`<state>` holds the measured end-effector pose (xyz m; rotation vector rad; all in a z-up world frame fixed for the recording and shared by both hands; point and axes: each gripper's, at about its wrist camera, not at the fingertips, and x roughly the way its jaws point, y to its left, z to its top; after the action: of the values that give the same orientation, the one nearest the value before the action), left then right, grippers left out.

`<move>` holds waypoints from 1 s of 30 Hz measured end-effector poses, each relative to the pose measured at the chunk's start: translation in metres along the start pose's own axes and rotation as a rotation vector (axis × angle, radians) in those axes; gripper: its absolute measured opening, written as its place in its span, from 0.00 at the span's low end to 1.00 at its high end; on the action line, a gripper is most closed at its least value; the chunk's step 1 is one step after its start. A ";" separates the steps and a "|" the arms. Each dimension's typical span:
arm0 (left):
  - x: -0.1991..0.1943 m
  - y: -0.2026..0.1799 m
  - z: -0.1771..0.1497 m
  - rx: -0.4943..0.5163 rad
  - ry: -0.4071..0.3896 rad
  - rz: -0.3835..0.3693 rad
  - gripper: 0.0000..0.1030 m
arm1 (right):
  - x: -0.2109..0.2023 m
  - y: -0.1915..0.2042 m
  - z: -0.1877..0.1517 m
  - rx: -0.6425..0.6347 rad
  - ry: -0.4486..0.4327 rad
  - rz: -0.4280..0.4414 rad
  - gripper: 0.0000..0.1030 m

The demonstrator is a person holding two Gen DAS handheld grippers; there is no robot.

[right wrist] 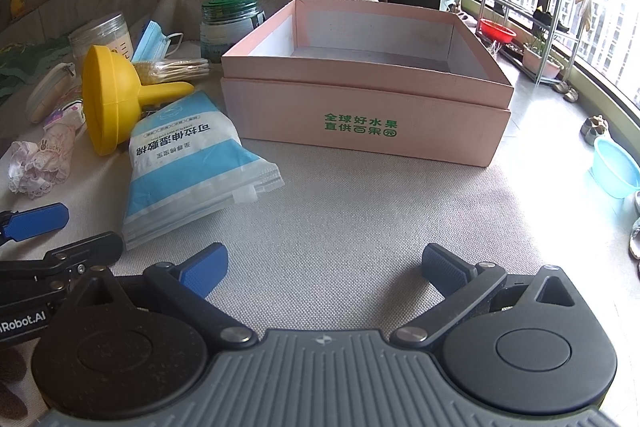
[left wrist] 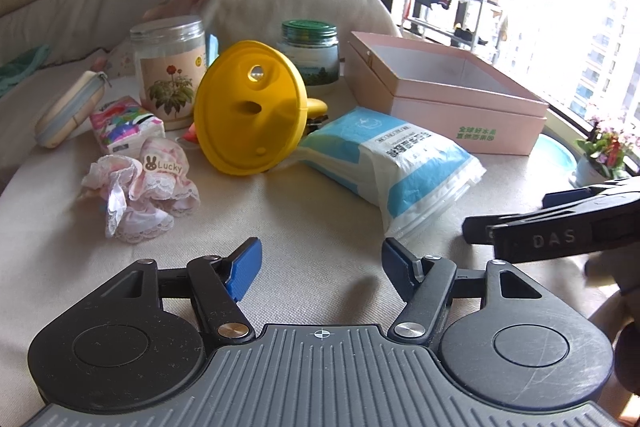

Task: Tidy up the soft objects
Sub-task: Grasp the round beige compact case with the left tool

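Lying on the beige cloth-covered table, the blue-and-white plastic pack of stretch cotton pads sits just ahead of the left tool and ahead-left of the right tool; both tools gape released, holding nothing. A crumpled pink lace-trimmed fabric piece well left of the pack bears a tag reading "Lucky". Behind the pack stands an open pink cardboard box printed with green Chinese characters. "DAS" and "Robot.AI" mark the tool bodies.

Pink box beside blue-white pack, yellow funnel behind.
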<state>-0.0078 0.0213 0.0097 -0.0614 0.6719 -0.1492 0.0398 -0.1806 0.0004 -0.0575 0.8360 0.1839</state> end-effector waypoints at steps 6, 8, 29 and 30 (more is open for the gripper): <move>-0.051 0.054 0.016 -0.020 -0.132 -0.118 0.65 | 0.006 0.010 0.020 0.015 0.116 -0.023 0.84; -0.062 0.089 0.032 -0.059 -0.142 -0.114 0.65 | -0.004 0.026 0.034 -0.032 0.098 -0.038 0.75; 0.069 0.354 0.133 -0.430 -0.080 -0.206 0.63 | -0.005 0.230 0.132 -0.526 -0.245 0.210 0.78; 0.077 0.358 0.134 -0.426 -0.060 -0.220 0.63 | -0.001 0.231 0.124 -0.537 -0.228 0.213 0.78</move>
<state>0.1774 0.3638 0.0297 -0.5483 0.6266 -0.2124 0.0875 0.0612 0.0890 -0.4448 0.5454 0.6020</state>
